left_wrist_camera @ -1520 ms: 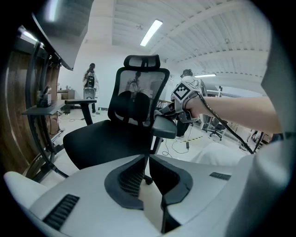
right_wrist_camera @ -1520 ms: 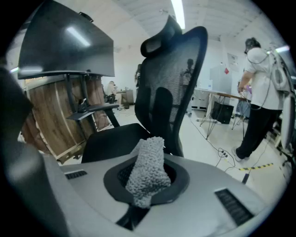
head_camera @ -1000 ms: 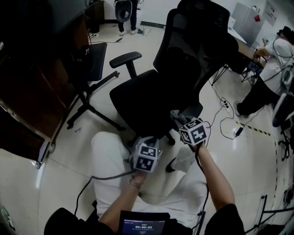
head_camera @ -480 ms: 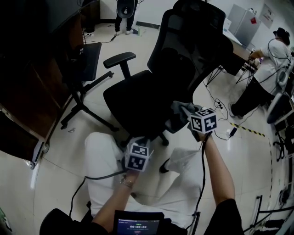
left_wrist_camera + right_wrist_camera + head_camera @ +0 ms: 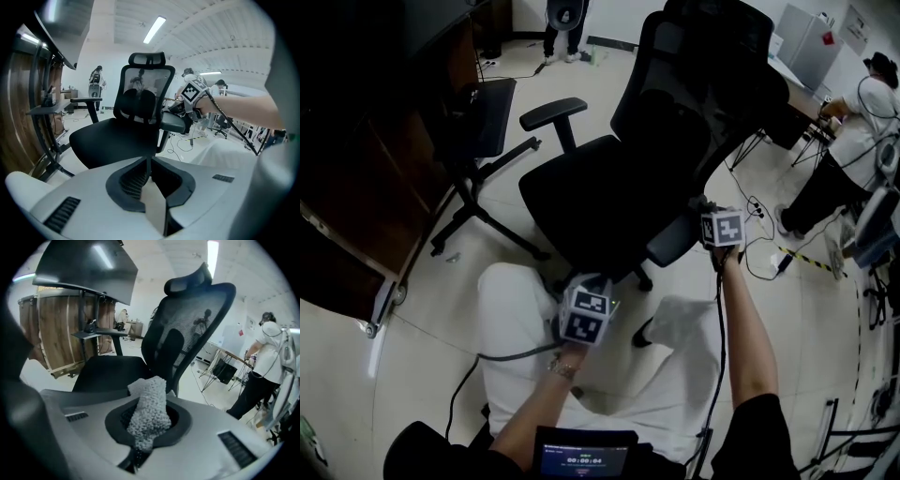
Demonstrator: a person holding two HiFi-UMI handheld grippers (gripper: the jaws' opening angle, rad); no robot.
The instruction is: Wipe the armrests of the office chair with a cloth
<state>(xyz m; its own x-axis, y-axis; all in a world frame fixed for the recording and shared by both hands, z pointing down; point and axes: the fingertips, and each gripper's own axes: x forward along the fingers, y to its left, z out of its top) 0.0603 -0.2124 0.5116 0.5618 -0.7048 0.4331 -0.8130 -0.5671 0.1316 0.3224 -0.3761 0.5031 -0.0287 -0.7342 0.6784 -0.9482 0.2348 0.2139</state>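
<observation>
A black office chair [image 5: 609,187] stands in front of me. Its far armrest [image 5: 553,110] is bare. My right gripper [image 5: 706,210] hangs over the back end of the near armrest [image 5: 673,240], shut on a nubby grey cloth [image 5: 149,408]. In the head view the cloth is mostly hidden behind the marker cube. The right gripper view looks past the cloth at the mesh backrest [image 5: 187,329] and the seat [image 5: 112,369]. My left gripper [image 5: 589,284] is held low above my lap, short of the seat, shut with nothing in it [image 5: 150,161]. It faces the chair [image 5: 136,122].
A second dark chair [image 5: 483,122] and a wooden desk [image 5: 356,206] stand at the left. A person [image 5: 853,122] works at the right, with cables [image 5: 764,248] on the floor near the chair. Another person [image 5: 562,19] stands far back.
My right gripper, with the cloth, has slid right and back along the near armrest, from its front end to its rear end. The left gripper has stayed almost still.
</observation>
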